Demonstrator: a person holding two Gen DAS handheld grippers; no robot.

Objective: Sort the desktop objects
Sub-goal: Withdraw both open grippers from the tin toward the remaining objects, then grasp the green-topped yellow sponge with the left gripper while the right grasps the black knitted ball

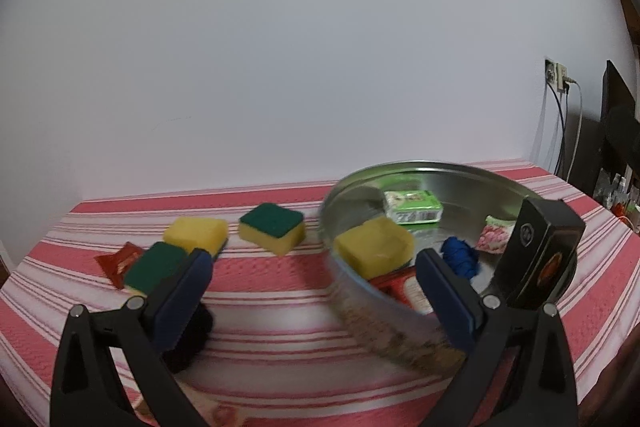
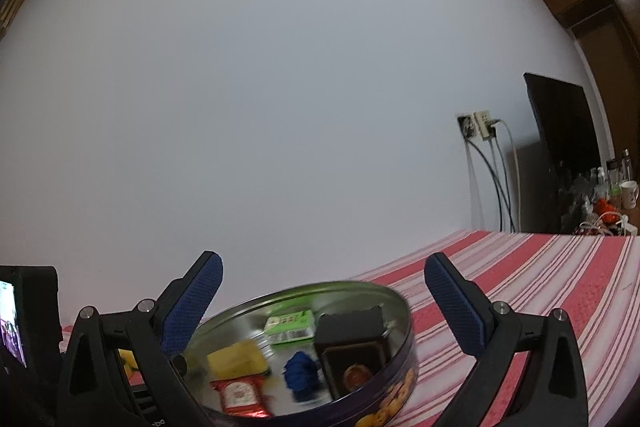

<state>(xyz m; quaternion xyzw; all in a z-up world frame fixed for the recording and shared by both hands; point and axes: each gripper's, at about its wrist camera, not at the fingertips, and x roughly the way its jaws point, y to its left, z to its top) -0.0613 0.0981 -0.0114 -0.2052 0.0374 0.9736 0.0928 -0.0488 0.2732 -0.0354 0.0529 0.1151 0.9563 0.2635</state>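
A round metal cookie tin (image 1: 472,175) (image 2: 360,289) stands on the striped cloth. It holds a yellow sponge (image 1: 374,251) (image 2: 236,359), a green packet (image 1: 414,207) (image 2: 290,325), a blue yarn ball (image 1: 460,259) (image 2: 300,373), a red sachet (image 2: 240,393), a pink packet (image 1: 496,237) and a black box (image 1: 544,255) (image 2: 354,351). Three sponges lie left of the tin: yellow (image 1: 196,233), green-topped (image 1: 272,231), green (image 1: 154,267). My left gripper (image 1: 314,299) is open near the tin's front rim. My right gripper (image 2: 324,307) is open above the tin.
A red sachet (image 1: 120,261) lies by the left sponges and a black object (image 1: 190,341) sits under my left finger. The red-and-white striped cloth (image 1: 260,307) covers the table. A wall socket with cables (image 2: 480,127) and a dark monitor (image 2: 564,123) are at the right.
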